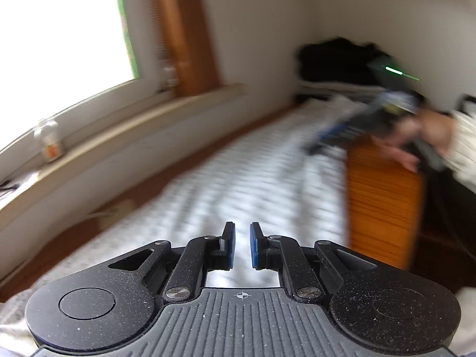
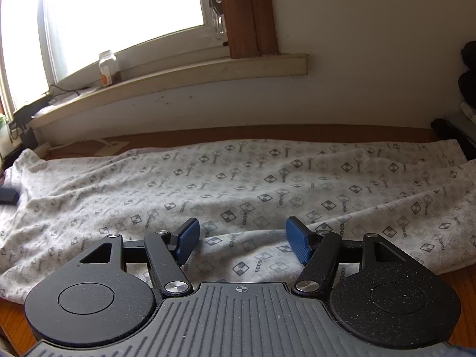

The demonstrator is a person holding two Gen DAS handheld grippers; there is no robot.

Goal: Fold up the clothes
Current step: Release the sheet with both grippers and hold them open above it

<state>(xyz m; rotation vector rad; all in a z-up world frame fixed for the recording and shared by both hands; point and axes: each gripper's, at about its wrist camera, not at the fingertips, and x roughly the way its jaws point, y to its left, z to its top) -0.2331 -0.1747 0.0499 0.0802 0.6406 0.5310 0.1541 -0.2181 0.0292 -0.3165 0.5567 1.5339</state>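
A white garment (image 2: 238, 184) printed with small grey checker marks lies spread and wrinkled across a wooden table (image 2: 458, 285). Its near hem is folded up just below my right gripper (image 2: 242, 238), which hovers wide open over it, nothing between its blue pads (image 2: 187, 238). In the blurred left wrist view the same garment (image 1: 238, 178) stretches away lengthwise. My left gripper (image 1: 242, 245) hangs above it with only a narrow gap between its fingers and holds nothing. At the right of that view a hand (image 1: 422, 136) holds the right gripper (image 1: 324, 139) over the table's edge.
A window sill (image 2: 208, 71) runs behind the table with a jar (image 2: 108, 68) and cables on it. A small dark object (image 2: 7, 196) lies at the garment's left end. Dark bags (image 1: 336, 59) sit on a shelf at the far end.
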